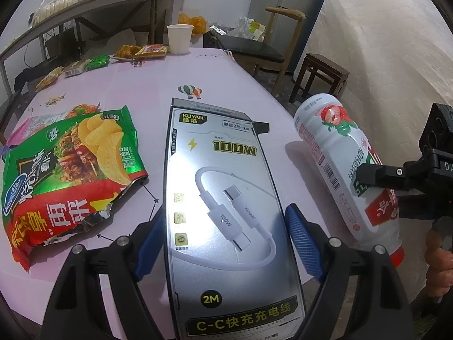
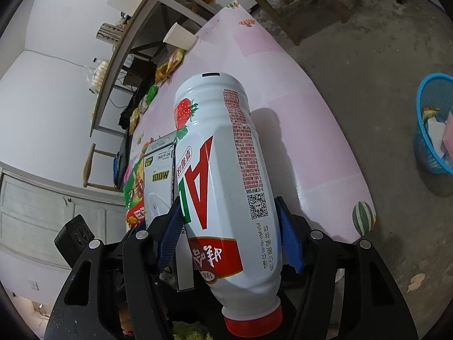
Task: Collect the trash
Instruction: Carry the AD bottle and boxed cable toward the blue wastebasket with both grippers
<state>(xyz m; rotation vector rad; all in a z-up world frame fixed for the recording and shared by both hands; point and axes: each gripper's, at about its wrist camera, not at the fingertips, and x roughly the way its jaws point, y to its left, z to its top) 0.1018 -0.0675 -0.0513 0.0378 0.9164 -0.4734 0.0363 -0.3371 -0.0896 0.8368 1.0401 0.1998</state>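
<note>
A grey cable box [image 1: 226, 204] marked 100W runs lengthwise between the blue pads [image 1: 304, 240] of my left gripper [image 1: 225, 215], which is shut on its long sides. To its right, a white strawberry-drink bottle [image 2: 223, 170] with a red cap hangs tilted above the pink table [image 2: 311, 147], cap toward the camera. My right gripper [image 2: 229, 202] is shut on the bottle's lower body. The left wrist view also shows this bottle [image 1: 339, 153]. An opened green and red chip bag [image 1: 70, 170] lies flat left of the box.
A white paper cup [image 1: 179, 39] and several small snack wrappers [image 1: 141, 51] sit along the table's far edge. A blue basket [image 2: 436, 124] holding scraps stands on the floor to the right. A chair [image 1: 254, 48] and a dark stool [image 1: 322, 73] stand beyond the table.
</note>
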